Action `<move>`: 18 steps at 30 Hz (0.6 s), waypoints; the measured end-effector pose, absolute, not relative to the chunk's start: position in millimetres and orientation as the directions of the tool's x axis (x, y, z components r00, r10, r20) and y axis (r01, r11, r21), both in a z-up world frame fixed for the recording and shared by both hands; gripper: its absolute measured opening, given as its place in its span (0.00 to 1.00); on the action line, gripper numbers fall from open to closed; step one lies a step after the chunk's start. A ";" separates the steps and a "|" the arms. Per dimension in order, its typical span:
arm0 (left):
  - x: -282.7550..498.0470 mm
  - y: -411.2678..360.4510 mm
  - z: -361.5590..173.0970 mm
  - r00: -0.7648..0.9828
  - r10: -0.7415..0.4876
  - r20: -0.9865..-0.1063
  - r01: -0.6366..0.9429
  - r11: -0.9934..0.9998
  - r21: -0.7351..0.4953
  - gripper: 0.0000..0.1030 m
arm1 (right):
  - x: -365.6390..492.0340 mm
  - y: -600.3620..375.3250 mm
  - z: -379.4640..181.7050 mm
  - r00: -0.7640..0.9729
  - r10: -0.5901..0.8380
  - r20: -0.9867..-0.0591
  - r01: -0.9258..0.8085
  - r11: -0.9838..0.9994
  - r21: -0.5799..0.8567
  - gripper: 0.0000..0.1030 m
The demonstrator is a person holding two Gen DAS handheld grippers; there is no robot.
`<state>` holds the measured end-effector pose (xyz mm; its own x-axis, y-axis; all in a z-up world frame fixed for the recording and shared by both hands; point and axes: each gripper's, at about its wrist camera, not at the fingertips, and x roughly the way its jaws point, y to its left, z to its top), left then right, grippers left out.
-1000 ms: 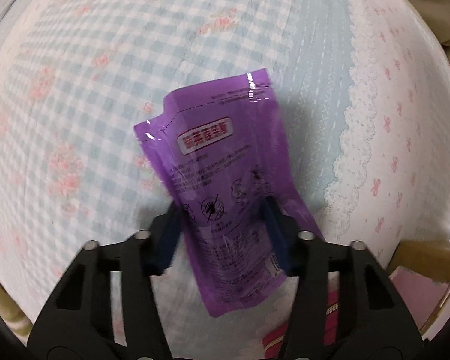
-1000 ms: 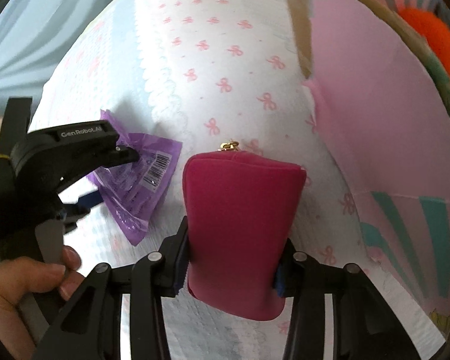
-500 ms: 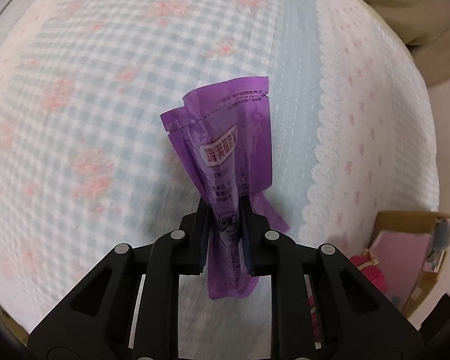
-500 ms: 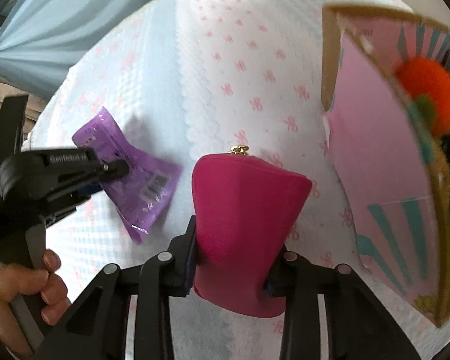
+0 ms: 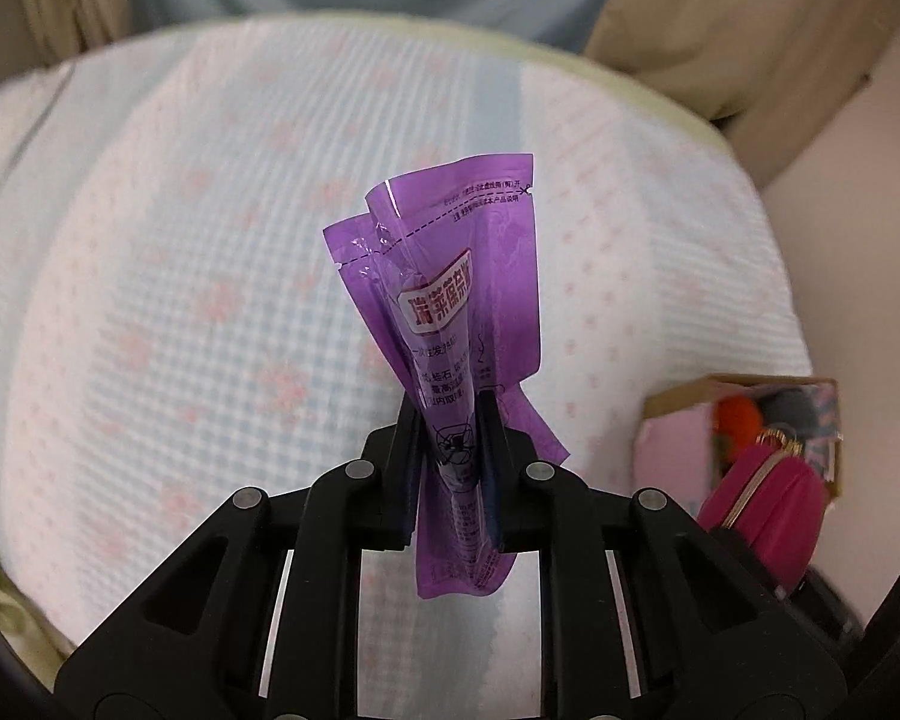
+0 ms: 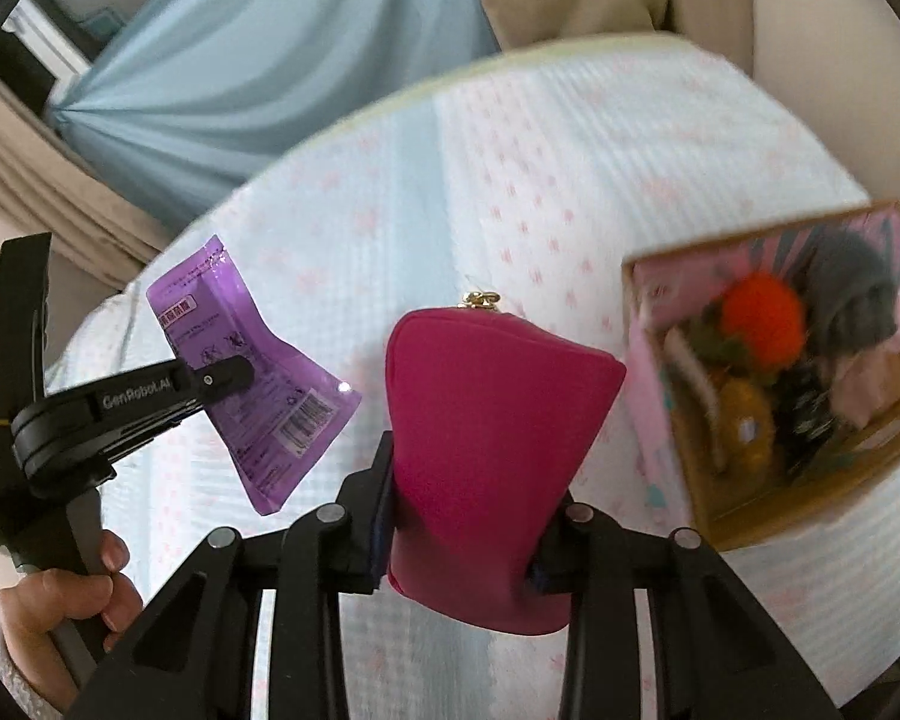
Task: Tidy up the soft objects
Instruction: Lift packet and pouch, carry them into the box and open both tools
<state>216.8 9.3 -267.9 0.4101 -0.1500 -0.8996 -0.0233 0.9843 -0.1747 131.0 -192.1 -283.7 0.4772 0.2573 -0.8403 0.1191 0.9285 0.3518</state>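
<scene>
Above the quilted pastel bed (image 5: 222, 276), the left gripper (image 5: 450, 468) pinched a light, crinkly purple plastic sachet (image 5: 456, 312) mid-body, while the right gripper (image 6: 462, 516) squeezed a soft magenta fabric pouch (image 6: 486, 444), probably bound for the blurred cardboard box (image 6: 744, 516).

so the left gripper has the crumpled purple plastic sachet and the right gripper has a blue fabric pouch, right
Not quite: the soft fabric pouch in the right gripper is magenta pink, not blue, as the right wrist view shows. The left gripper does hold the crumpled purple plastic sachet.
</scene>
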 end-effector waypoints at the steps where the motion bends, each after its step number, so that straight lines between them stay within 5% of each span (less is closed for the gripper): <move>1: 213.7 3.5 -253.6 0.426 -0.149 -0.893 -0.008 0.986 -0.169 0.14 | 126.7 -197.4 -270.4 0.492 0.259 -0.831 0.102 0.931 0.351 0.30; 10: 184.8 -72.1 -174.9 0.503 -0.188 -0.844 0.079 0.982 -0.172 0.14 | 103.2 -272.7 -186.1 0.556 0.225 -0.800 0.049 0.952 0.302 0.30; 18: 176.0 -177.8 -177.0 0.492 -0.263 -0.830 0.152 0.965 -0.216 0.14 | 98.4 -359.7 -179.2 0.557 0.146 -0.817 0.084 0.969 0.231 0.30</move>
<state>176.0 -177.8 -177.0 0.4921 -0.2630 -0.8299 0.1516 0.9646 -0.2158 98.4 -359.7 -179.2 0.5572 0.1464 -0.8174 0.0837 0.9694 0.2307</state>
